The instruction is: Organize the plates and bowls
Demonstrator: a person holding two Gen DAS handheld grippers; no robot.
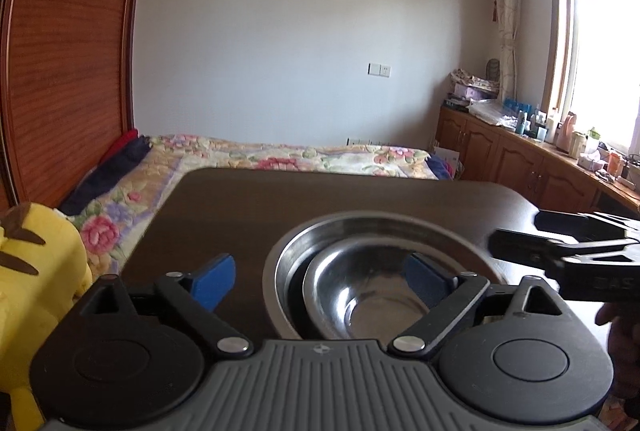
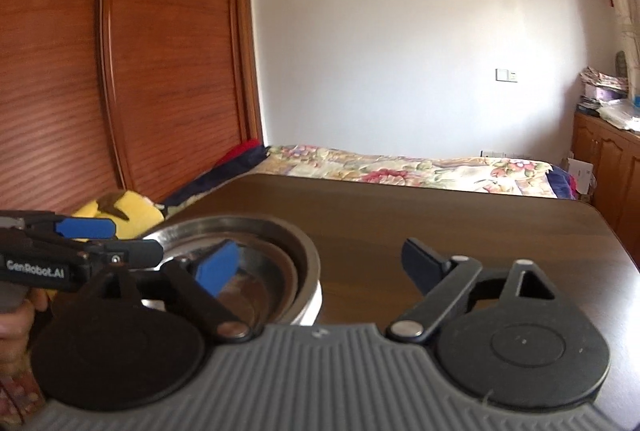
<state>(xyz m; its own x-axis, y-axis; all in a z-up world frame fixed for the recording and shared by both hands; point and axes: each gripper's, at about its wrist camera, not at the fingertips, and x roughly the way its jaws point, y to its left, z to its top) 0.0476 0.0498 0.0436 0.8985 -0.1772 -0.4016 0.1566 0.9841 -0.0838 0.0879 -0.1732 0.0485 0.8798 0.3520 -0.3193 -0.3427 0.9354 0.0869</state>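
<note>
A small steel bowl [image 1: 372,295] sits nested inside a larger steel bowl [image 1: 292,251] on a dark wooden table [image 1: 280,199]. My left gripper [image 1: 320,279] is open wide. Its left blue pad [image 1: 212,281] is over the table and its right pad [image 1: 426,277] is over the bowls, so the jaws straddle the bowls' left wall. In the right wrist view the nested bowls [image 2: 280,255] lie at the left. My right gripper [image 2: 320,265] is open, one blue pad [image 2: 218,267] over the inner bowl and the other pad [image 2: 420,263] over the table [image 2: 440,215]. Nothing is gripped.
A yellow plush toy [image 1: 36,271] lies off the table's left edge. A bed with a floral cover [image 1: 280,151] stands behind the table, a wooden wardrobe [image 2: 120,71] to the left, and cluttered low cabinets [image 1: 500,151] to the right. A hand [image 2: 16,323] holds the left gripper.
</note>
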